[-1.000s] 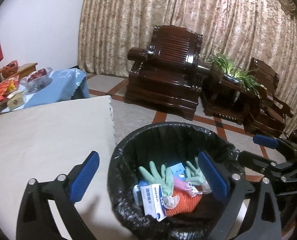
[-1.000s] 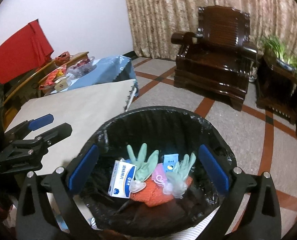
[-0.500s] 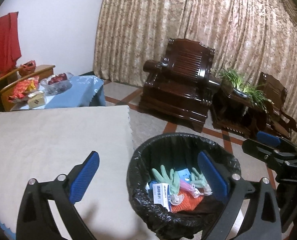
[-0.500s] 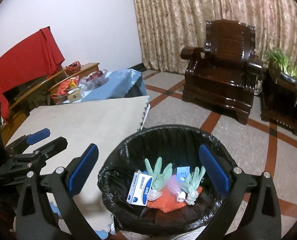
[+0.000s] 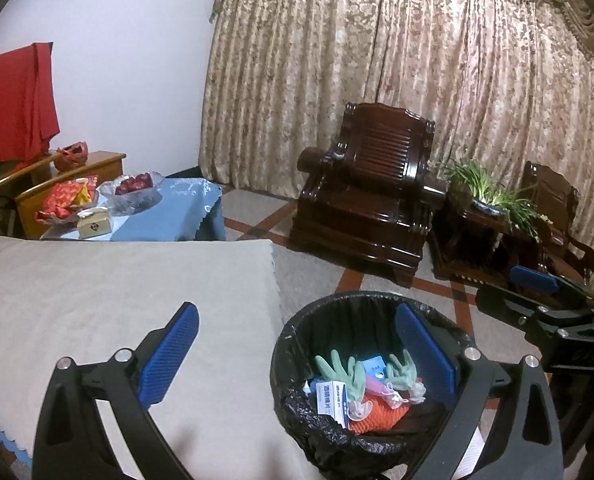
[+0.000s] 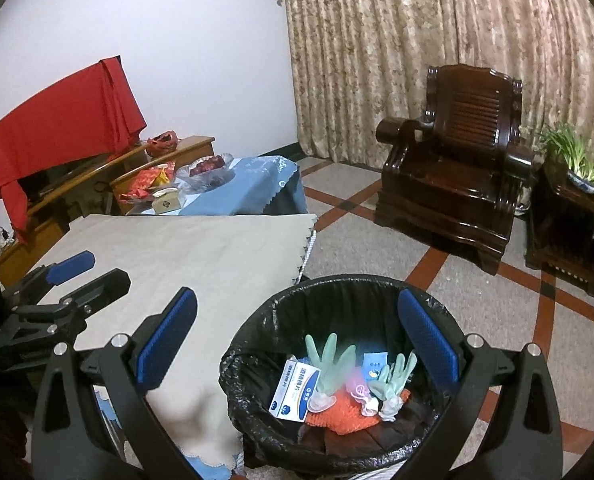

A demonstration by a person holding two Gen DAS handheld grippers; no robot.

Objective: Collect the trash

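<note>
Gaping wide & empty, L claw + R claw above trash bin, touching nothing.

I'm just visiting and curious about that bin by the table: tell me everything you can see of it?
The trash bin is round, lined with a crinkled glossy black plastic bag folded over its rim. It stands upright on the tiled floor beside the beige-covered table. Inside lie pale green rubber gloves, a white-and-blue box, a small blue packet, something pink, and an orange knitted item. Neither gripper touches it.
</note>
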